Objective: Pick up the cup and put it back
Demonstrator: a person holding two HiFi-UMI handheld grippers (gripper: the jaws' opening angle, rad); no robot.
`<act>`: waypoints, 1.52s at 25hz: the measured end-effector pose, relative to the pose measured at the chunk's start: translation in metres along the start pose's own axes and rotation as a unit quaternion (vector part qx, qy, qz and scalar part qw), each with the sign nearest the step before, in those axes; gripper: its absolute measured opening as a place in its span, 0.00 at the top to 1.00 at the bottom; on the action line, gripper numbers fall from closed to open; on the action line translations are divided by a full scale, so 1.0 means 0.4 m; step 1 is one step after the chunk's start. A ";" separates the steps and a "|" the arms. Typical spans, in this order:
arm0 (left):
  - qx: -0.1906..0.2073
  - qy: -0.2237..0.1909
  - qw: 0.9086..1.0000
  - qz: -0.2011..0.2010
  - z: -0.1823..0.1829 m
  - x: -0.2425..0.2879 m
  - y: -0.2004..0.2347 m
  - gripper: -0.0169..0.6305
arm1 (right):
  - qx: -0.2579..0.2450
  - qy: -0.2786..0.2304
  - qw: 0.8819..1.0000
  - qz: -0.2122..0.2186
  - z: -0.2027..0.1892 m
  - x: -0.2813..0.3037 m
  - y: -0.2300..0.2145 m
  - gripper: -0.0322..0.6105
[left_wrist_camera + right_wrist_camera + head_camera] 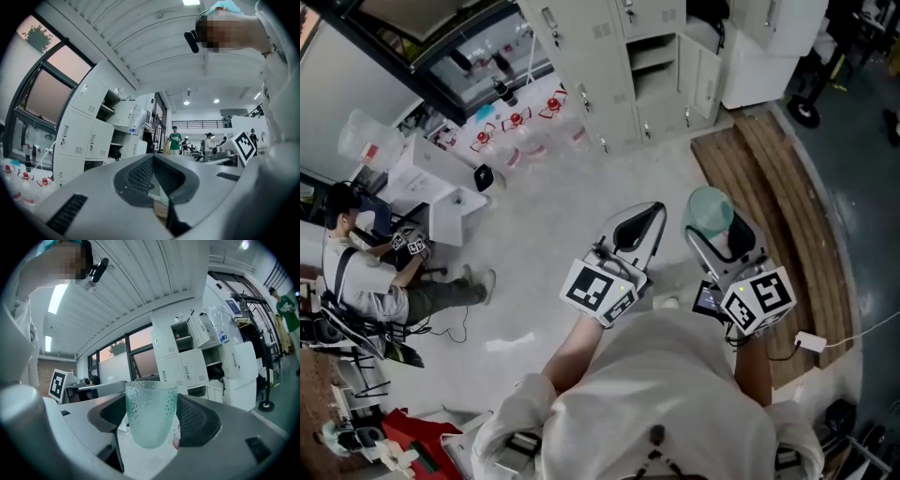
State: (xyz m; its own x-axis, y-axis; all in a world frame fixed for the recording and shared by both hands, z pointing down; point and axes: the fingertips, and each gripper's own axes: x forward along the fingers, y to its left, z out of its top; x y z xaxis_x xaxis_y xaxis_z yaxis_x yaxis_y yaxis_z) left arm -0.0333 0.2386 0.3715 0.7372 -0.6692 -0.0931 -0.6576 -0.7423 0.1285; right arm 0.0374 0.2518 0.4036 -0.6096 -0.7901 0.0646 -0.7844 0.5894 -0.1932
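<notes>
The right tool (152, 414) holds a green see-through cup (149, 404) tight between its two jaws. The cup stands upright, up in the air above the floor (544, 234). The left tool (154, 159) has its jaws closed together, with nothing in them. White lockers (619, 66) stand further off.

The cup (150, 414) is translucent pale green with a dimpled pattern, the lockers (614, 84) off-white

Left claw (153, 161), jaws together
</notes>
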 end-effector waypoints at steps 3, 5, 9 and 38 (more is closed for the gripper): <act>-0.007 -0.007 1.000 0.000 0.011 -0.022 -0.010 0.96 | -0.001 -0.003 1.000 -0.006 0.001 -0.024 0.014 0.44; 0.000 -0.011 1.000 0.000 0.019 -0.032 -0.017 0.96 | 0.001 -0.006 1.000 -0.010 0.002 -0.036 0.018 0.44; 0.005 -0.017 1.000 0.005 0.023 -0.052 -0.035 0.96 | 0.002 -0.010 1.000 -0.011 0.002 -0.059 0.026 0.44; -0.019 -0.004 1.000 -0.003 -0.009 0.074 0.140 0.96 | 0.016 0.013 0.999 -0.041 -0.004 0.100 -0.089 0.44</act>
State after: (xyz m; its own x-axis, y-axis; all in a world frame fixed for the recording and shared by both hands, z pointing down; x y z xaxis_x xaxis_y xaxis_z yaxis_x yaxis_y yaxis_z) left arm -0.0475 0.1773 0.3795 0.7403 -0.6644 -0.1020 -0.6461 -0.7452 0.1651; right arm 0.0408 0.1996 0.4148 -0.5473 -0.8302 0.1065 -0.8274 0.5175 -0.2183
